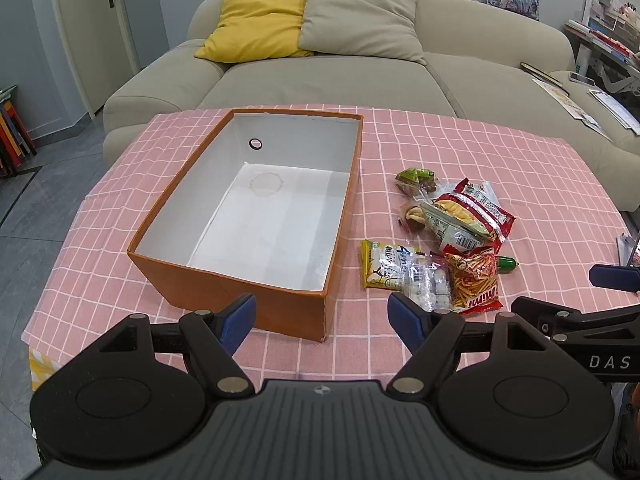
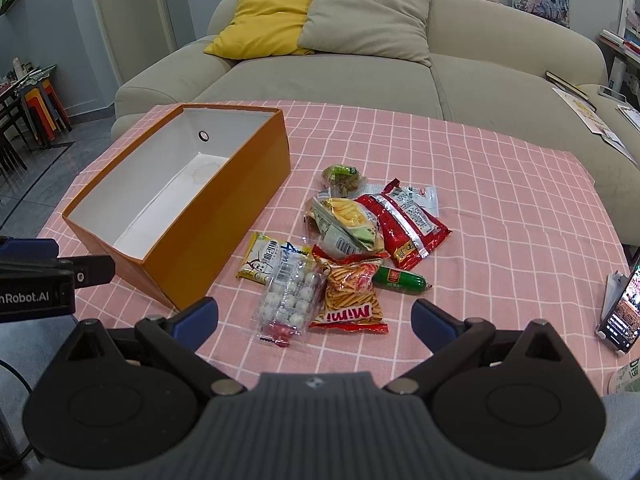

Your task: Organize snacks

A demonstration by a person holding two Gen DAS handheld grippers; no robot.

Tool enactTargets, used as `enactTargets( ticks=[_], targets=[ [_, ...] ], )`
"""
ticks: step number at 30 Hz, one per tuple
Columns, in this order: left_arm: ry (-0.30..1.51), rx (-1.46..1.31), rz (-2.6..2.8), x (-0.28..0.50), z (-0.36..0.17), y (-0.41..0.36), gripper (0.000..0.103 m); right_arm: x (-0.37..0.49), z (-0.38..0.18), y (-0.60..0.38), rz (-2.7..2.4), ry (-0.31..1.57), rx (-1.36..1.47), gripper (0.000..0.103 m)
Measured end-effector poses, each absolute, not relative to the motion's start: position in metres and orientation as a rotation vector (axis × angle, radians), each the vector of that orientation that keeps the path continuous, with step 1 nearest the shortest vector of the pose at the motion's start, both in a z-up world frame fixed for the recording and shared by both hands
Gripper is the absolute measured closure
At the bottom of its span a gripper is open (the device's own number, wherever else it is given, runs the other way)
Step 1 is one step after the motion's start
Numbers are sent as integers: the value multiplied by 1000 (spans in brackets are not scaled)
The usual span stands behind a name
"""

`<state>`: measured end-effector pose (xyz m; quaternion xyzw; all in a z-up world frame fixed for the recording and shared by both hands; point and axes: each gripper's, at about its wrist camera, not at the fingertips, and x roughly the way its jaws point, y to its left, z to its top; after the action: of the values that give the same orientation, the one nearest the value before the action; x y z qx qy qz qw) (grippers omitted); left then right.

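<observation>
"Mimi" legible on the orange snack bag in the pile beside the empty orange box; other packet print unreadable. Left gripper and right gripper both spread wide, empty.

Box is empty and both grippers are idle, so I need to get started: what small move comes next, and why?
Probably ease the right gripper forward and down onto the Mimi packet. Its jaws are open, the packet lies nearest on top of the snack pile, and the orange box beside it holds nothing yet.

Both wrist views look forward from low above the table's near edge, probably side by side, sharing the box and snack pile.
</observation>
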<state>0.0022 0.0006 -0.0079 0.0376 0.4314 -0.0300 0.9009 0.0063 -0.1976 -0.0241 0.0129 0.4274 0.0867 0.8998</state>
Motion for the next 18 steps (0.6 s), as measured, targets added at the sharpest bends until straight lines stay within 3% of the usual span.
enactTargets(
  ticks=[18],
  targets=[
    [900,74,-69,3,-8,-1,15,6,-26,-197,176,892,28,4]
  ],
)
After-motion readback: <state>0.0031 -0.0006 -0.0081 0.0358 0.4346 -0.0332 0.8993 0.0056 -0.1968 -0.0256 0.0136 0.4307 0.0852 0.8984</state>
